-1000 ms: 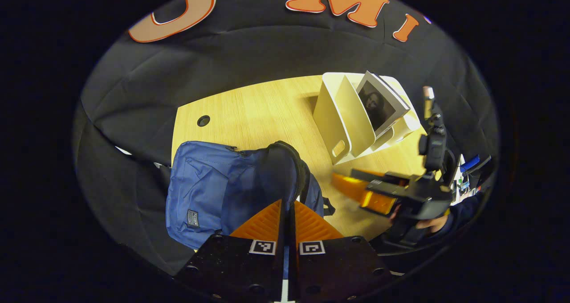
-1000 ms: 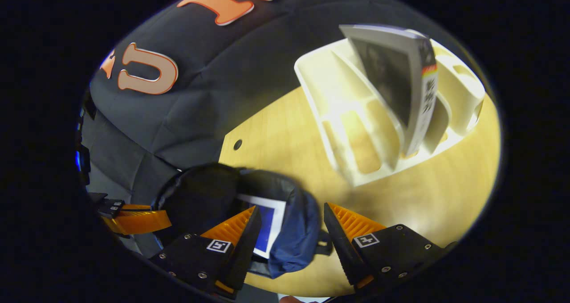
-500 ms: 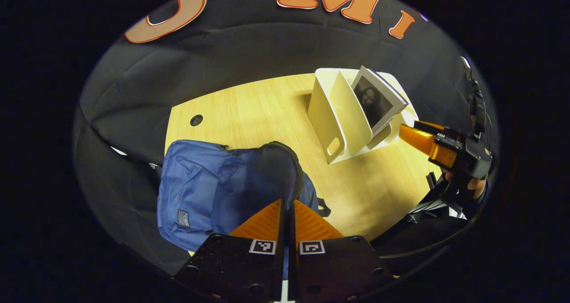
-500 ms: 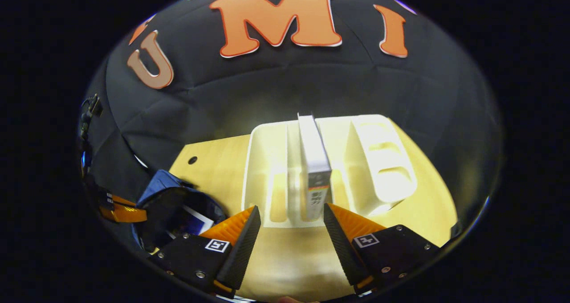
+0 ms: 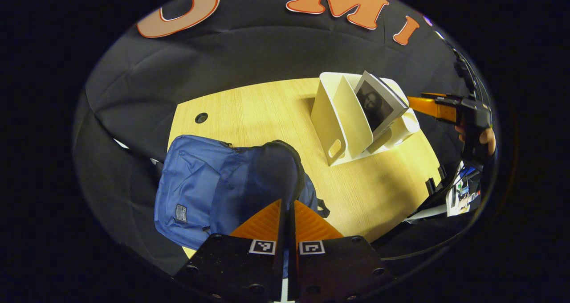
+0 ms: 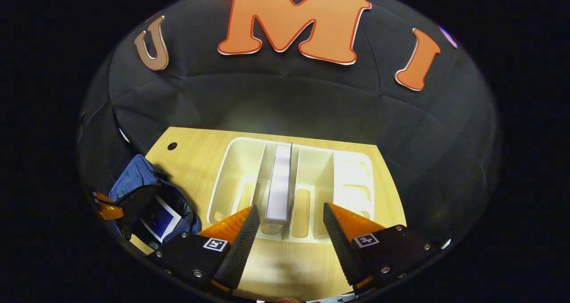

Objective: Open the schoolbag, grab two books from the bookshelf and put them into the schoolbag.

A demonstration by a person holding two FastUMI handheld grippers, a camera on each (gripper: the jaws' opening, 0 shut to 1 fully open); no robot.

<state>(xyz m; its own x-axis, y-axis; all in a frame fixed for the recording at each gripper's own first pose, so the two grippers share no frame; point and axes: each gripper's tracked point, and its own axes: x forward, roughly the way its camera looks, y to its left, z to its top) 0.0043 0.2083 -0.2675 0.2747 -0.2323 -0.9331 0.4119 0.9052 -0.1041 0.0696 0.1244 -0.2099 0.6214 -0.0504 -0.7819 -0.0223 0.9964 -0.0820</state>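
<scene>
The blue schoolbag (image 5: 209, 187) lies on the wooden table (image 5: 267, 111) with its dark mouth open. My left gripper (image 5: 287, 211) is shut on the bag's rim fabric at the opening. A book with a blue cover (image 6: 159, 218) sits inside the schoolbag (image 6: 133, 178). The white bookshelf rack (image 5: 338, 116) holds one upright grey book (image 5: 376, 104). My right gripper (image 6: 291, 214) is open, hovering above the near end of that book (image 6: 279, 182) in the rack (image 6: 231, 178), its fingers apart on either side and not touching. The right gripper (image 5: 427, 104) is beside the rack's right end in the left gripper view.
A round cable hole (image 5: 201, 117) sits near the table's far left corner. The bag hangs partly over the table's left edge. A hand (image 5: 483, 136) holds the right gripper. Bare tabletop (image 6: 285, 267) lies between rack and front edge.
The right gripper moved from over the bag to the rack and rose, now looking down on the upright book. The left gripper stayed shut at the bag's mouth.
</scene>
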